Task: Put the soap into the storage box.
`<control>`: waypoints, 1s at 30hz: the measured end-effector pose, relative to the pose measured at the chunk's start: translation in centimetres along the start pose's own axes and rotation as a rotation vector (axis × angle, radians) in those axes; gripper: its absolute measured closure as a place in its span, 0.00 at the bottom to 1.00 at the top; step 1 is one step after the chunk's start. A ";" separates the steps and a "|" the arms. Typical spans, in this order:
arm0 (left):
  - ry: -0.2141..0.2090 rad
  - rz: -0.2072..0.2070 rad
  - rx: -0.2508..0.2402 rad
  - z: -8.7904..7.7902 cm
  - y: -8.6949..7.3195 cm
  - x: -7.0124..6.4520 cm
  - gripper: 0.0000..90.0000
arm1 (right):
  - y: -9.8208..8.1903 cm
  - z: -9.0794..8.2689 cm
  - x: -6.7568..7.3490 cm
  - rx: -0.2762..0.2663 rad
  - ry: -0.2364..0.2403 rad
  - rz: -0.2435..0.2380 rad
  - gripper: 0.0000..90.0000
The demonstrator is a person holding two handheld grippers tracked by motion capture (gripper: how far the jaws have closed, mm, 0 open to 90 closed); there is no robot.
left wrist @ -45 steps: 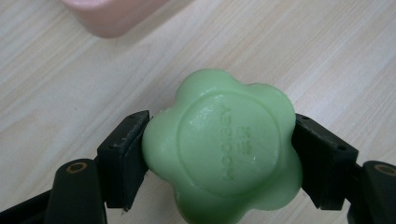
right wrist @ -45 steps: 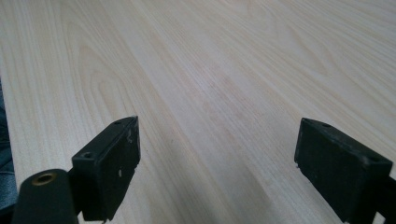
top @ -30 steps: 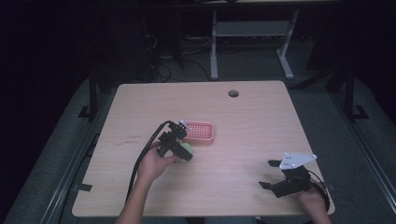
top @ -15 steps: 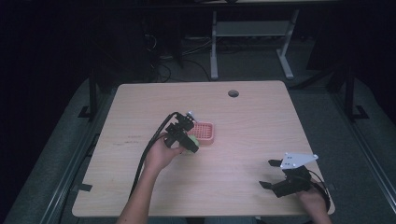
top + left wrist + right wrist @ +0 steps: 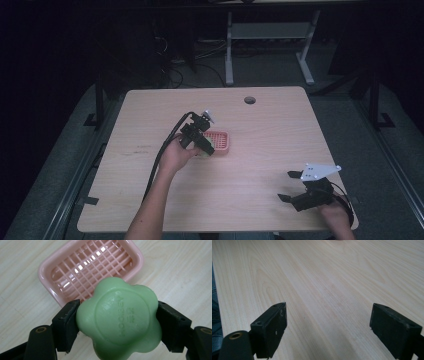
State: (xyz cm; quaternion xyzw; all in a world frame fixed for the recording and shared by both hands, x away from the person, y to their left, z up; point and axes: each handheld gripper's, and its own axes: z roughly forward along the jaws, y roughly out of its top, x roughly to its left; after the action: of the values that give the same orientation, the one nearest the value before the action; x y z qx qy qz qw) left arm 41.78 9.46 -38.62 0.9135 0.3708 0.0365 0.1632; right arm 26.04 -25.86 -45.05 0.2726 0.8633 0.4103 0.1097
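A green flower-shaped soap bar (image 5: 119, 320) sits clamped between the two black jaws of my left gripper (image 5: 117, 322), held above the table just short of a pink slotted soap dish (image 5: 91, 267). In the high view the left gripper (image 5: 202, 142) hovers at the near-left edge of the pink soap dish (image 5: 220, 141), mid-table, and a sliver of the soap bar (image 5: 204, 151) shows under it. My right gripper (image 5: 291, 186) rests low at the table's near right corner, jaws wide apart. Its own view shows the right gripper (image 5: 328, 330) with bare wood between the jaws.
The light wooden table (image 5: 260, 165) has a round cable hole (image 5: 249, 100) near its far edge. The left gripper's black cable (image 5: 157, 160) trails along the person's forearm. A white desk frame (image 5: 265, 47) stands on the floor beyond the table.
My left gripper has carried the green soap forward and slightly right, up to the pink dish's near edge. The right gripper has stayed in place.
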 end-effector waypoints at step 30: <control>0.012 -0.093 0.002 2.5 3.7 2.5 0.30 | -0.2 -0.2 -0.2 -0.006 -0.002 0.013 0.15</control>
State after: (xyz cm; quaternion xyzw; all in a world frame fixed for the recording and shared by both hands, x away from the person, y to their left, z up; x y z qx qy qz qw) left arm 46.54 8.02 -39.95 0.8952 0.4140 0.0339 0.1617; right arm 26.06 -26.14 -45.07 0.2785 0.8600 0.4135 0.1086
